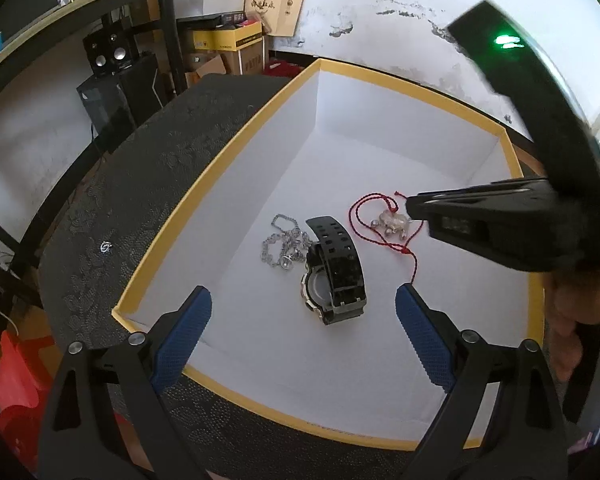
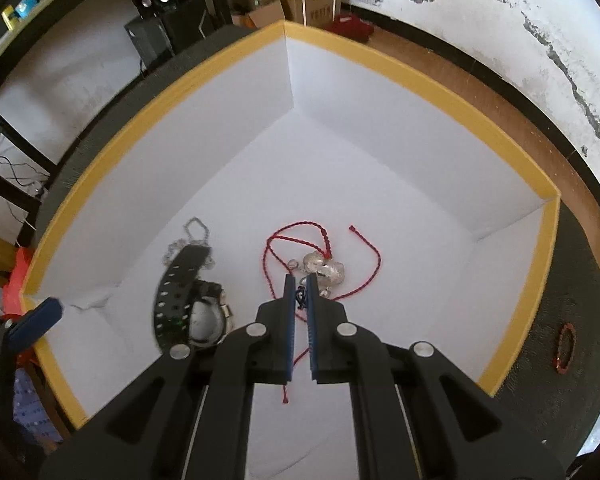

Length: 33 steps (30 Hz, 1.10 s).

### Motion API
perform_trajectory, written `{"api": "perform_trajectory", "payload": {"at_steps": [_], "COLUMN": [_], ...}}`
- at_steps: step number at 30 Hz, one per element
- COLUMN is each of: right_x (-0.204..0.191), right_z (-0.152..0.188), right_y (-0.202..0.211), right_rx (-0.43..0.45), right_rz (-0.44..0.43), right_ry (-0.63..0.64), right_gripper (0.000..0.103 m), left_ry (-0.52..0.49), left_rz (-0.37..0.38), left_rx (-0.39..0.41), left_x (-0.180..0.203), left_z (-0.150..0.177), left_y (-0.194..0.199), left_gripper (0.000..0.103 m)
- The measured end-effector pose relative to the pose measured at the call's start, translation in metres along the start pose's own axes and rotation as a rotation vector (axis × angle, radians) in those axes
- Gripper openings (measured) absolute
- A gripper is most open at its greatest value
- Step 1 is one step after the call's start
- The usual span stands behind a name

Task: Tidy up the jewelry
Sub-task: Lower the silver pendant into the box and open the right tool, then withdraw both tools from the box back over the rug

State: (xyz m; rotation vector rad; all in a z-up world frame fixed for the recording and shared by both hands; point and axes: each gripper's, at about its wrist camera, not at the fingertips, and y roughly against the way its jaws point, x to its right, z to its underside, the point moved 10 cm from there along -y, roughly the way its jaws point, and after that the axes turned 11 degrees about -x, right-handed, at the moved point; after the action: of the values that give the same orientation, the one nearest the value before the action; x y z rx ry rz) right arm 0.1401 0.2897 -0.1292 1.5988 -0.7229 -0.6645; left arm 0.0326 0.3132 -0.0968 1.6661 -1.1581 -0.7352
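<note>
A white box with a yellow rim (image 1: 168, 224) (image 2: 420, 80) lies on a dark table. In it are a black watch (image 1: 336, 276) (image 2: 184, 304), a silver chain (image 1: 280, 246) (image 2: 192, 232) and a red cord with a silver pendant (image 1: 392, 220) (image 2: 326, 266). My left gripper (image 1: 304, 316) is open above the box's near edge, in front of the watch. My right gripper (image 2: 299, 284) (image 1: 416, 210) is nearly shut just above the pendant, with a small dark blue item (image 2: 301, 297) between its pads.
A small silver ring (image 1: 106, 246) lies on the table left of the box. A red bead bracelet (image 2: 565, 347) lies on the table right of the box. Shelves, speakers and cardboard boxes (image 1: 220, 46) stand beyond the table.
</note>
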Motion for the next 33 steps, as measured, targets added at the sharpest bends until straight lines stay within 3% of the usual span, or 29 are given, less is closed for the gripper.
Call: {"api": "perform_trajectory", "payload": {"at_steps": [19, 21, 22, 23, 33], "right_x": [0.002, 0.007, 0.007, 0.006, 0.000], "right_z": [-0.005, -0.004, -0.005, -0.006, -0.014], "right_y": [-0.012, -0.015, -0.013, -0.010, 0.021], "right_rx": [-0.039, -0.047, -0.035, -0.019, 0.059], "right_rz": [0.002, -0.001, -0.012, -0.020, -0.039], "right_ry": [-0.016, -0.026, -0.033, -0.035, -0.030], "right_gripper": [0.008, 0.033, 0.070, 0.090, 0.090], "left_ry": [-0.008, -0.005, -0.005, -0.004, -0.005], "left_rz": [0.016, 0.018, 0.018, 0.019, 0.028], "left_rx": [-0.006, -0.004, -0.004, -0.002, 0.005], "left_x": [0.005, 0.006, 0.006, 0.006, 0.008], "left_z": [0.002, 0.002, 0.002, 0.002, 0.001], "left_y": [-0.001, -0.001, -0.001, -0.001, 0.001], "left_gripper": [0.091, 0.091, 0.091, 0.091, 0.091]}}
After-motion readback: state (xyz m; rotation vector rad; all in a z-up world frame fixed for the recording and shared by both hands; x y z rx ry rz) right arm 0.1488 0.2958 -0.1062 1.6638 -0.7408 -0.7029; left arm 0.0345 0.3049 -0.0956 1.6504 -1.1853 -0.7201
